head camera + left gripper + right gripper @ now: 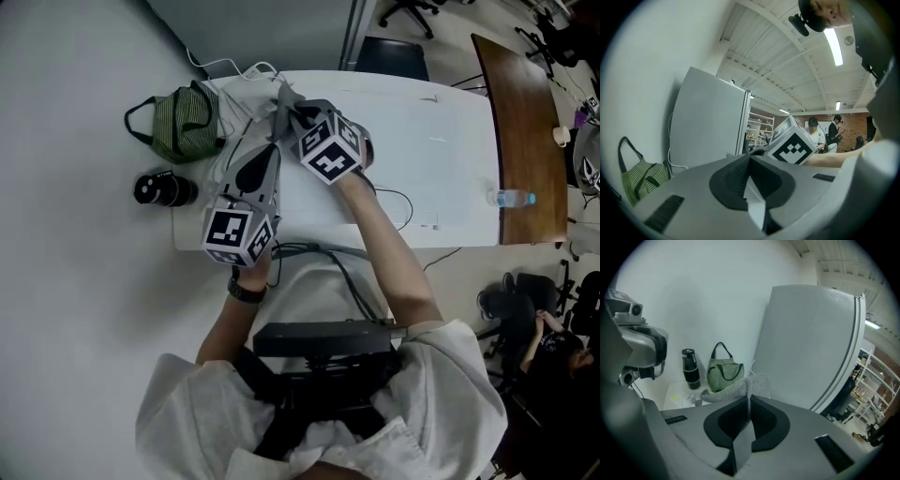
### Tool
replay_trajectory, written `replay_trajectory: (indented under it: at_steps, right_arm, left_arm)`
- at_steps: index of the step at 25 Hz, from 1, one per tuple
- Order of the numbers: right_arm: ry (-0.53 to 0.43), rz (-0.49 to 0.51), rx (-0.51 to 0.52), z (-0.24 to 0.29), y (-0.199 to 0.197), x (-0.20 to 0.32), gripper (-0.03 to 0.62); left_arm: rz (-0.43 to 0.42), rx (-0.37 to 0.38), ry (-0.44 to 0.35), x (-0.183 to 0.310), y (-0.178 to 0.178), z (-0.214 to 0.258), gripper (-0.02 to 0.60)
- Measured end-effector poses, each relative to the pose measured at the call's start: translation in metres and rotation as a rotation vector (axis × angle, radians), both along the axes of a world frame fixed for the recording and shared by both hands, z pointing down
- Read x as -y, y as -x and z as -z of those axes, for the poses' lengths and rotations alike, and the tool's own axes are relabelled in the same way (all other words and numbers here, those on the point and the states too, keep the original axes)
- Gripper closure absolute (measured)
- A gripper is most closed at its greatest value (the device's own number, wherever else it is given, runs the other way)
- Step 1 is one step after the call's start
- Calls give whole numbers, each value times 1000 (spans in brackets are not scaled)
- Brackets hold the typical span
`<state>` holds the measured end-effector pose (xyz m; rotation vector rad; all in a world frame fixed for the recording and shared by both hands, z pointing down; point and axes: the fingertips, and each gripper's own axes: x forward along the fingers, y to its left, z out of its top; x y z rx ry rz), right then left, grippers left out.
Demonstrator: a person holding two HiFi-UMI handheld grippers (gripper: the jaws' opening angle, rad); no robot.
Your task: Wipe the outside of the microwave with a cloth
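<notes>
From the head view I look down on the white microwave's top (pixel 412 131). A grey cloth (pixel 281 101) hangs at its far left corner, and my right gripper (pixel 289 111) is shut on it. In the right gripper view the cloth (pixel 740 386) bunches out past the closed pads (pixel 759 414), with the microwave's side wall (pixel 811 343) just beyond. My left gripper (pixel 270 141) sits beside the right one, at the microwave's left edge. Its jaws (pixel 749 158) are shut with nothing between them, facing the microwave's side (pixel 710 126).
A green striped bag (pixel 183 122) and a black bottle (pixel 164 189) stand on the white surface left of the microwave. A white cable (pixel 234 67) runs behind it. A wooden table (pixel 530 131) with a water bottle (pixel 511 198) lies to the right.
</notes>
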<state>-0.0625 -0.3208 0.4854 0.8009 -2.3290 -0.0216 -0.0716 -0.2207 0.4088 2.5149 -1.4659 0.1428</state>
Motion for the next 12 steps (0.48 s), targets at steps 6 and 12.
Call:
replay_trajectory:
  at_steps: [6, 12]
  right_arm:
    - [-11, -184, -66, -10, -115, 26, 565]
    - [-12, -558, -123, -11, -319, 40, 565]
  left_arm:
    - [-24, -3, 9, 13, -1, 3, 557]
    - [-80, 7, 30, 18, -17, -4, 557]
